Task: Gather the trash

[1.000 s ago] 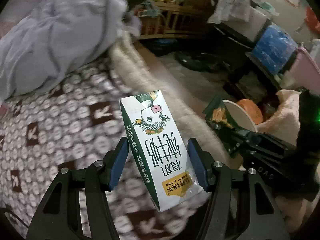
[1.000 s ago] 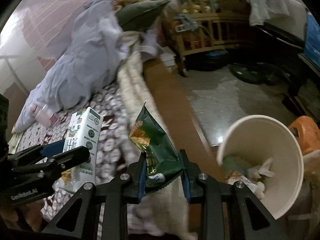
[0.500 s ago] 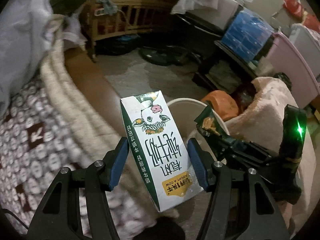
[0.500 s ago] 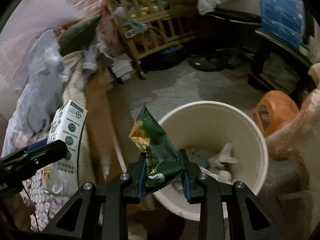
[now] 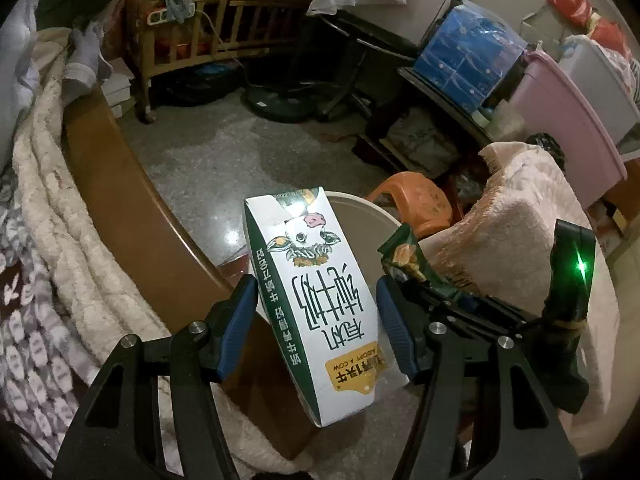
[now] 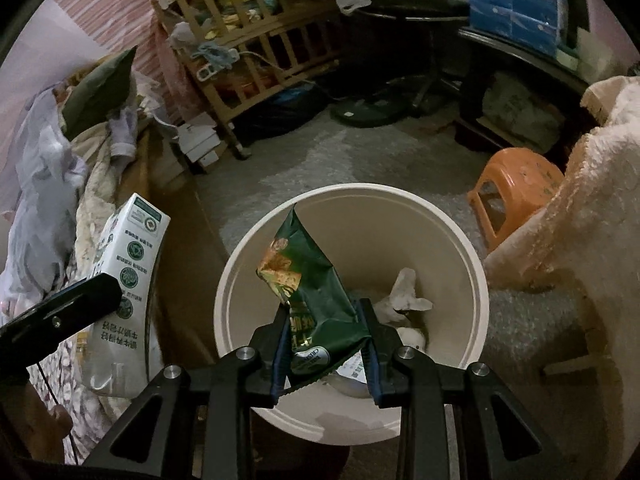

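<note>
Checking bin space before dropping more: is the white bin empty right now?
No, the right wrist view shows crumpled white paper already lying in the white bin.

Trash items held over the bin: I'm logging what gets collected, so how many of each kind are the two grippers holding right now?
Milk carton: 1, in the left gripper
Green snack wrapper: 1, in the right gripper
Total: 2

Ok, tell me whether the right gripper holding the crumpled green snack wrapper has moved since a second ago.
Yes. The right gripper, shut on the green snack wrapper, has swung from over the bed edge to directly above the round cream trash bin.
</note>
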